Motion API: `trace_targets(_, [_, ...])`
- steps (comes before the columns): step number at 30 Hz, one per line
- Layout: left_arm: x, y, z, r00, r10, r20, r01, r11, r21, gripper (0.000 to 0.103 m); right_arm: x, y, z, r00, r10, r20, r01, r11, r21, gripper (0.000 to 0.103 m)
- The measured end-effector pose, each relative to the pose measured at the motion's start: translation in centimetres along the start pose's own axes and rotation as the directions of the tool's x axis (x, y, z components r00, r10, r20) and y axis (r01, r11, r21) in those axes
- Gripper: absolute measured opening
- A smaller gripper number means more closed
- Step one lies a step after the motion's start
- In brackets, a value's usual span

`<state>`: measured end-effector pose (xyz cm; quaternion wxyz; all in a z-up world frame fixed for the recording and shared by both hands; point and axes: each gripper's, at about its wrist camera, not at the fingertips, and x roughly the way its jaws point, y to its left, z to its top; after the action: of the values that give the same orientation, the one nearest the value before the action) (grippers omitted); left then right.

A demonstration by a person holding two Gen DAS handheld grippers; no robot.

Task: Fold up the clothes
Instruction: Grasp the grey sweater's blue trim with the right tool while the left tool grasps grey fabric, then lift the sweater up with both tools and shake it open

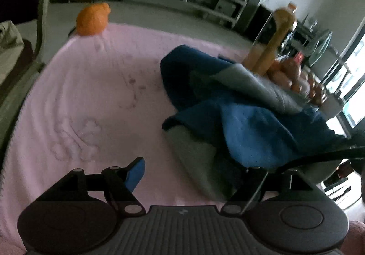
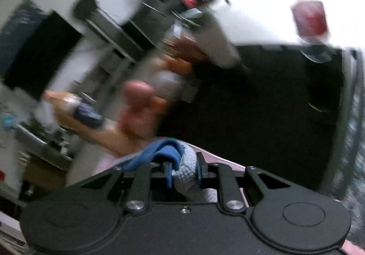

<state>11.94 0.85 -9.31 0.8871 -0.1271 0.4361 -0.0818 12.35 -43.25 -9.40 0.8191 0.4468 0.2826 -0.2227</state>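
One garment (image 1: 239, 118) is the job, a soft blue and grey thing lying crumpled on the pink blanket (image 1: 91, 95) that covers the table, toward the right of my left view. I judge it light and limp: it will sag and drape from wherever I lift it, with no stiffness to carry a fold, so a hem or corner is the place to take hold, with both sides pinched through.

My right fingers (image 2: 183, 173) are nearly closed on a bunched edge of it, blue cloth and quilted grey lining squeezed between the pads and lifted off the blanket. My left fingers (image 1: 136, 173) stand wide apart with nothing between them, low over the blanket, just beside the garment's grey near end.

Its long axis, as far as the heap shows, runs from that near end away and rightward, toward the blurred bottles (image 1: 280, 36). An orange object (image 1: 92, 19) sits at the blanket's far left corner, well apart.
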Motion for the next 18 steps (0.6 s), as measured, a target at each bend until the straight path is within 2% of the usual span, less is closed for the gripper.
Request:
trace_targets(3, [2.0,-0.5,0.1,0.998,-0.014,-0.053,0.013,0.999,-0.03,0.077,2.1,-2.6,-0.1,0.992,0.011,-0.124,-0.004,0.999,0.054,0.019])
trace_targets(5, [3.4,-0.7,-0.1,0.996,-0.027,-0.088,0.024,0.999,-0.044,0.075,2.3,-2.1,0.0,0.991,0.017,-0.132,-0.016,1.0,0.01,0.019])
trace_targets(7, [4.8,-0.8,-0.4,0.993,-0.021,-0.118,0.015,0.999,-0.051,0.069,2.3,-1.6,0.0,0.992,0.005,-0.127,-0.01,0.999,-0.039,0.02])
trace_targets(9, [6.0,-0.8,-0.4,0.99,-0.034,-0.136,0.024,0.997,-0.076,0.063,2.7,-1.7,-0.1,0.988,0.018,-0.154,-0.023,0.999,-0.03,0.02])
trace_targets(12, [7.2,-0.3,0.0,0.987,-0.091,-0.132,0.072,0.987,-0.144,0.059,2.8,-2.0,-0.4,0.982,0.04,-0.185,-0.044,0.999,-0.015,0.02])
trace_targets(17, [10.0,-0.5,0.3,0.987,-0.069,-0.142,0.037,0.977,-0.212,0.036,2.7,-2.0,-0.4,0.979,0.058,-0.194,-0.062,0.998,-0.015,0.02])
trace_targets(18, [10.3,-0.4,0.1,0.988,-0.068,-0.141,0.034,0.972,-0.232,0.035,2.9,-2.1,-0.4,0.978,0.062,-0.2,-0.064,0.998,-0.004,0.02])
